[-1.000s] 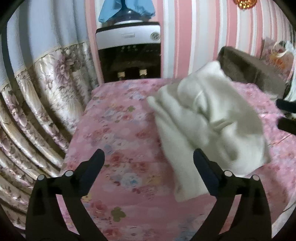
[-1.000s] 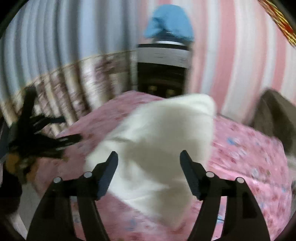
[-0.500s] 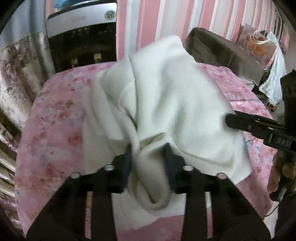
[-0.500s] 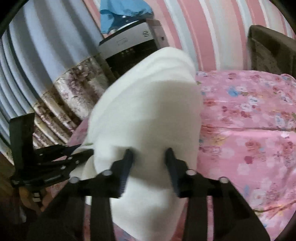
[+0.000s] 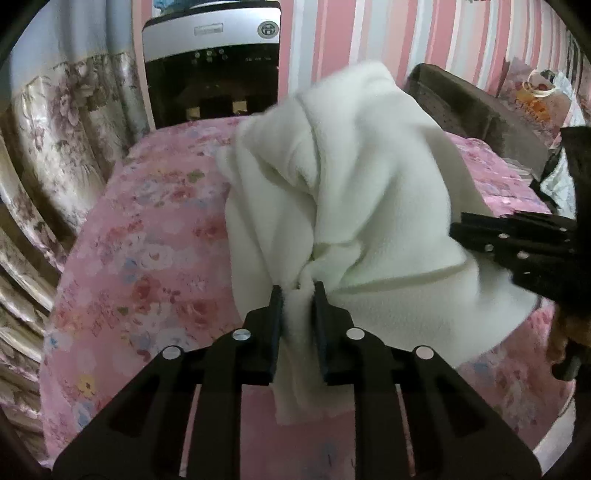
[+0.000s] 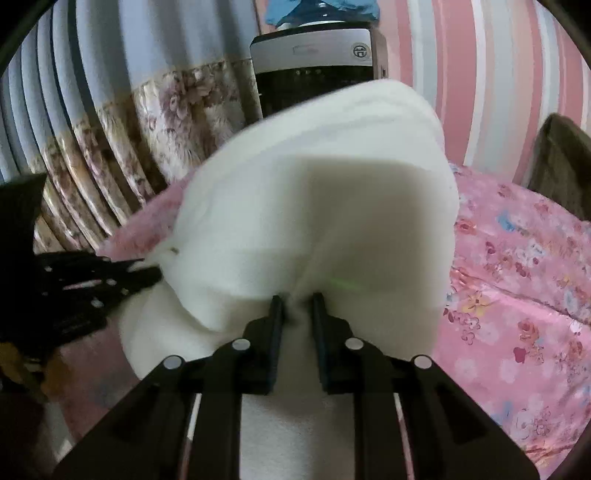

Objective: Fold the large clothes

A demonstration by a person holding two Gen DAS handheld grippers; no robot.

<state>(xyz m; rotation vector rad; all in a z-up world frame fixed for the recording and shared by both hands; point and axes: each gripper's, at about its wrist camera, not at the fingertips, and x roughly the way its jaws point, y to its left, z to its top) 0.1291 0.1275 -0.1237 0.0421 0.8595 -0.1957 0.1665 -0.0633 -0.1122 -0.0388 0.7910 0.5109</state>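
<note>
Jaws closing on white garment (image 5: 369, 192)

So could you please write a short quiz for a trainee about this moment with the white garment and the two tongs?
1. True or false: the left tongs pinch a bunch of the white fleece garment.
2. What lies under the garment? A) a bare wooden table B) a pink floral cloth C) a grey carpet
3. Fill in: behind the garment, against the striped wall, stands a water ____.

Key
1. True. The right tongs are closing on the fleece too.
2. B, the pink floral cloth.
3. Dispenser: the water dispenser stands beside the floral curtain.
</note>
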